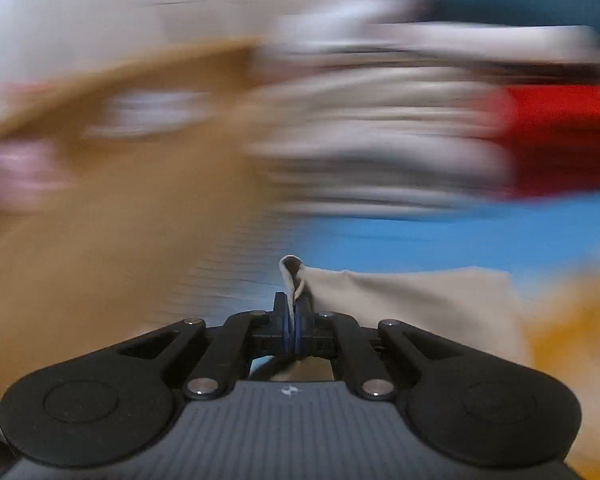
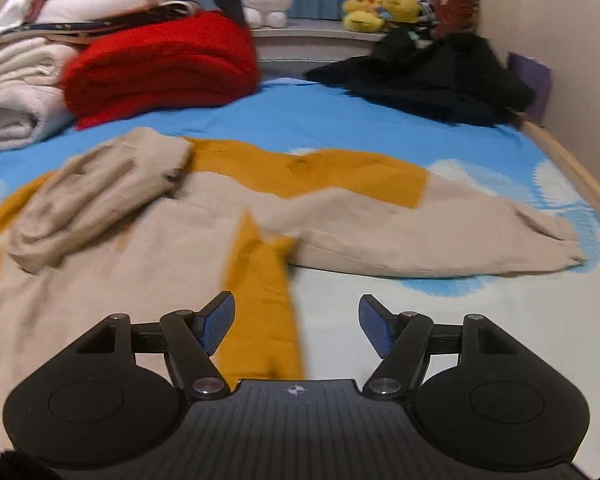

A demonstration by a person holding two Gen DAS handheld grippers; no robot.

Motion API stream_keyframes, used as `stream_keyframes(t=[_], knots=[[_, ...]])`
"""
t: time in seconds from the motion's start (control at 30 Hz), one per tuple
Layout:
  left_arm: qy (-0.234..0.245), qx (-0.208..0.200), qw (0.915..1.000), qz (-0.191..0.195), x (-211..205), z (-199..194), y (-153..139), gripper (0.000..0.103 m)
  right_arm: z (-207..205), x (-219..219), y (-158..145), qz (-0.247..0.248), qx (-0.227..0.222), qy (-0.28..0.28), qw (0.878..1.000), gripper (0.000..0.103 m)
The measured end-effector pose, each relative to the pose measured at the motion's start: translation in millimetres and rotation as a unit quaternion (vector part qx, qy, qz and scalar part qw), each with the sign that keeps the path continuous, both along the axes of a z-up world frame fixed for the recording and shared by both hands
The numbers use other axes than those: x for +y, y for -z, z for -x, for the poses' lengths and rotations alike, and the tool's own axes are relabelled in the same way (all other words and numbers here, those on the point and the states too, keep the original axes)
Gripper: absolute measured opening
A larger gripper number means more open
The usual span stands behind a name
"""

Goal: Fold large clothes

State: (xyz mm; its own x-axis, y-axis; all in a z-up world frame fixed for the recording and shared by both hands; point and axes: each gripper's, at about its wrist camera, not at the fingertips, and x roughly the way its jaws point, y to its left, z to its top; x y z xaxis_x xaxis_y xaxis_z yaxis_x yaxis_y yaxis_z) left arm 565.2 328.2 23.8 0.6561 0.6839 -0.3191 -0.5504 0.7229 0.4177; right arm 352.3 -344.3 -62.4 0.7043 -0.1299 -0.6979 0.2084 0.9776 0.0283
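- A large, soft garment of beige and mustard-yellow knitted fabric [image 2: 204, 220] is seen spread across a bed covered by a bright blue sheet with white cloud shapes [image 2: 320, 120].
- In the right wrist view, one beige sleeve [image 2: 440, 236] is stretched out toward the right side of the bed, and another beige part [image 2: 100, 196] is bunched in loose folds at the left.
- The left gripper [image 1: 295, 312] is closed tight on a small folded edge of beige cloth [image 1: 400, 300], which is pinched between its blue pads. The rest of that view is smeared by blur, so the exact spot on the garment cannot be told.
- The right gripper [image 2: 297, 322] is held with its jaws wide apart and nothing between them, above a mustard-yellow strip of the garment [image 2: 264, 312].
- The fabric is judged light, limp and thick, not fragile; it is likely to sag and drag when lifted, and creases are easily formed.
- A hem, cuff or corner is judged the best place to be gripped, with two well-separated points taken so the cloth is kept taut.
- A folded red blanket [image 2: 160, 64], rolled white towels [image 2: 16, 96] and a black heap of clothing [image 2: 432, 76] are seen at the far end of the bed, well apart from the garment.
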Motion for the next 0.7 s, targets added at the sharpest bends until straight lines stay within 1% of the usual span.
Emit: stream_keyframes(t=[0.03, 0.07, 0.1, 0.13, 0.17, 0.2, 0.23, 0.27, 0.3, 0.33, 0.37, 0.4, 0.47, 0.5, 0.53, 0.57, 0.63, 0.67, 0.7], knots=[[-0.066, -0.020, 0.9975, 0.014, 35, -6, -13, 0.017, -5, 9, 0, -0.013, 0.003, -0.005, 1.000, 0.070], [-0.099, -0.045, 0.9912, 0.076, 68, -2, -23, 0.037, -8, 16, 1, -0.027, 0.007, -0.012, 1.000, 0.070], [-0.093, -0.072, 0.9833, 0.140, 85, 7, -26, 0.047, -11, 23, 2, -0.041, 0.011, -0.021, 0.999, 0.070], [-0.069, -0.090, 0.9762, 0.185, 94, 17, -23, 0.069, -12, 30, 4, -0.053, 0.016, -0.031, 0.998, 0.070], [-0.050, -0.087, 0.9748, 0.199, 93, 24, -16, 0.090, -13, 36, 5, -0.061, 0.021, -0.041, 0.997, 0.070], [-0.031, -0.072, 0.9776, 0.195, 86, 30, -4, 0.094, -13, 43, 5, -0.066, 0.023, -0.049, 0.996, 0.070], [-0.006, -0.049, 0.9817, 0.184, 74, 37, 10, 0.095, -15, 48, 8, -0.067, 0.027, -0.053, 0.996, 0.070], [0.026, -0.027, 0.9824, 0.183, 62, 47, 26, 0.095, -15, 52, 10, -0.069, 0.030, -0.056, 0.996, 0.070], [0.059, -0.007, 0.9791, 0.195, 54, 58, 42, 0.095, -14, 56, 11, -0.074, 0.033, -0.059, 0.995, 0.070], [0.093, 0.015, 0.9721, 0.215, 41, 70, 57, 0.095, -13, 61, 13, -0.081, 0.037, -0.067, 0.994, 0.070], [0.123, 0.036, 0.9619, 0.241, 34, 86, 72, 0.095, -11, 65, 15, -0.082, 0.040, -0.075, 0.993, 0.070], [0.157, 0.061, 0.9486, 0.268, 21, 103, 87, 0.095, -7, 68, 15, -0.081, 0.040, -0.080, 0.993, 0.070], [0.220, 0.109, 0.9223, 0.299, -9, 138, 109, 0.095, 4, 73, 16, -0.078, 0.040, -0.091, 0.992, 0.070], [0.244, 0.133, 0.9103, 0.306, -20, 152, 121, 0.095, 11, 73, 16, -0.080, 0.039, -0.091, 0.992, 0.070], [0.271, 0.165, 0.8967, 0.309, -33, 168, 130, 0.095, 19, 71, 17, -0.085, 0.041, -0.091, 0.991, 0.070], [0.286, 0.188, 0.8857, 0.313, -49, 186, 140, 0.095, 29, 68, 18, -0.093, 0.047, -0.091, 0.990, 0.070], [0.316, 0.244, 0.8564, 0.328, -68, 215, 162, 0.095, 48, 62, 22, -0.104, 0.057, -0.094, 0.989, 0.070], [0.322, 0.267, 0.8470, 0.328, -75, 226, 173, 0.095, 60, 56, 26, -0.105, 0.063, -0.094, 0.988, 0.071], [0.327, 0.297, 0.8383, 0.319, -82, 232, 184, 0.095, 70, 51, 30, -0.104, 0.070, -0.090, 0.988, 0.072]])
